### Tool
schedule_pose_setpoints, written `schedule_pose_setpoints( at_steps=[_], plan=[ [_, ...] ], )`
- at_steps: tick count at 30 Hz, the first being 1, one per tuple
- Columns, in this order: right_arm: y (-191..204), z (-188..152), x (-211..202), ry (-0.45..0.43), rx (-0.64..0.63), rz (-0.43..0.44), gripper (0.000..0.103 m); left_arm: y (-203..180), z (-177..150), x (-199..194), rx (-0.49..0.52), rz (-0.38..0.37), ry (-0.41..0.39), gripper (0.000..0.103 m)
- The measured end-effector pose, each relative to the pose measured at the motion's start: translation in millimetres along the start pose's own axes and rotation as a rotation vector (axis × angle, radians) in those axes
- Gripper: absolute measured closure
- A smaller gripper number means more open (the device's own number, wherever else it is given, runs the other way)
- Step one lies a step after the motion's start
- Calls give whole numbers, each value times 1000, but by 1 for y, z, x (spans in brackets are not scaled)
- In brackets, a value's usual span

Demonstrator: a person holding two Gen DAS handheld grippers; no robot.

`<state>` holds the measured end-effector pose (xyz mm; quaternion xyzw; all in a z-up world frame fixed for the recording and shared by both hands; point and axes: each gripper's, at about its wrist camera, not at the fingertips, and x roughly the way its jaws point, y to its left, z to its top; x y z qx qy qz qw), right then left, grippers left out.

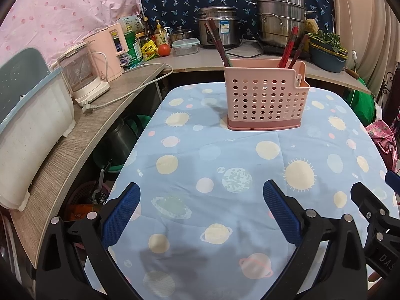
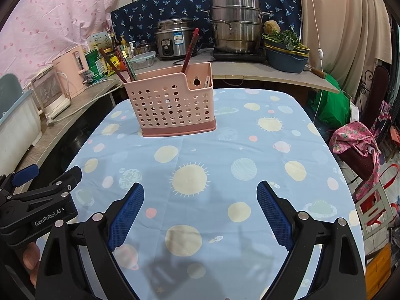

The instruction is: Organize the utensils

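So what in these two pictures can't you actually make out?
- Lower ends of the chopsticks: hidden in both views by the pink holder.
- Small side pocket of the holder: a pale handle shows in the right wrist view; what it is stays unclear.
- Labels on the bottles on the counter: too small in both views.
- Right gripper in the left wrist view: cut off by the frame edge.
- Table under the cloth: covered.

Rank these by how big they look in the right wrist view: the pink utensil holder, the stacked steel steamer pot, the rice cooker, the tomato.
1. pink utensil holder, though it stands nearest the camera, which flatters it
2. stacked steel steamer pot
3. rice cooker
4. tomato, mostly hidden behind the chopsticks, so only a sliver shows
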<state>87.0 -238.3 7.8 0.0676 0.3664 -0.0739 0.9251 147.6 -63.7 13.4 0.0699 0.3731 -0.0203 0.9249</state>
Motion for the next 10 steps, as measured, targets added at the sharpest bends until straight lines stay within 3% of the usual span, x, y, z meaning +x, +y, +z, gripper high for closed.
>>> schedule_pose_setpoints(
  at_steps=[10],
  plan=[
    [-1, 1, 0, -4, 5, -3, 15, 0, -1, 1, -8, -2, 4, 9]
  ],
)
